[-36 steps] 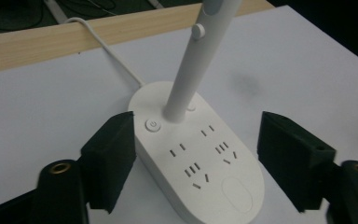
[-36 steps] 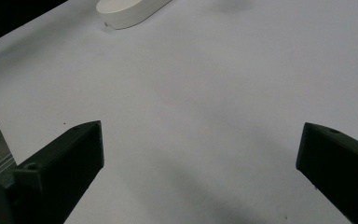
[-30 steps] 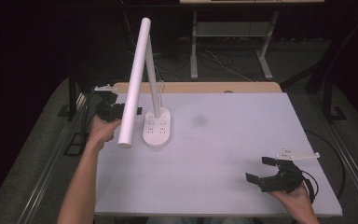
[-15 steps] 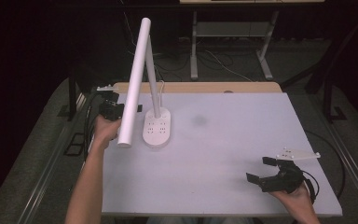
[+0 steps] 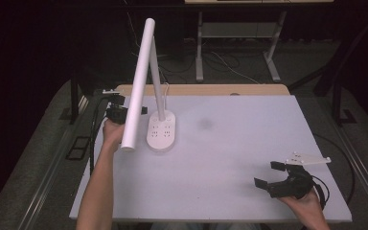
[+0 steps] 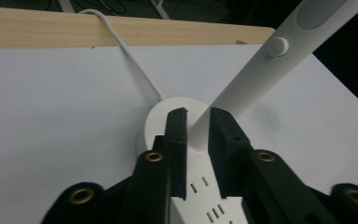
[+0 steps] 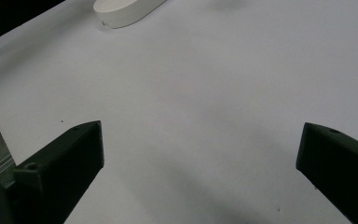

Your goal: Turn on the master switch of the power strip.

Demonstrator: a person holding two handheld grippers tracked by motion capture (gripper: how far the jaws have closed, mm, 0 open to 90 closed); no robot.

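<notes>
A white desk lamp stands at the back left of the table, its oval base (image 5: 162,132) carrying sockets, a thin stem (image 5: 157,91) and a long tilted head bar (image 5: 138,81). My left gripper (image 5: 141,110) reaches in from the left behind the head bar. In the left gripper view its jaws have just been closing, and my left gripper (image 6: 198,119) is now shut on the stem (image 6: 242,84) just above the base (image 6: 158,116). My right gripper (image 5: 268,174) rests near the front right corner, open and holding nothing; in its own view my right gripper (image 7: 200,154) has bare table between its jaws.
The lamp's white cable (image 6: 130,60) runs from the base over the wooden back edge (image 5: 211,89). The white tabletop (image 5: 249,143) stretches between the two hands. Dark floor, metal rails and a desk frame (image 5: 199,48) surround the table.
My left hand has shifted a little right and down toward the lamp's stem, and the forearm has swung in. The right hand has kept still.
</notes>
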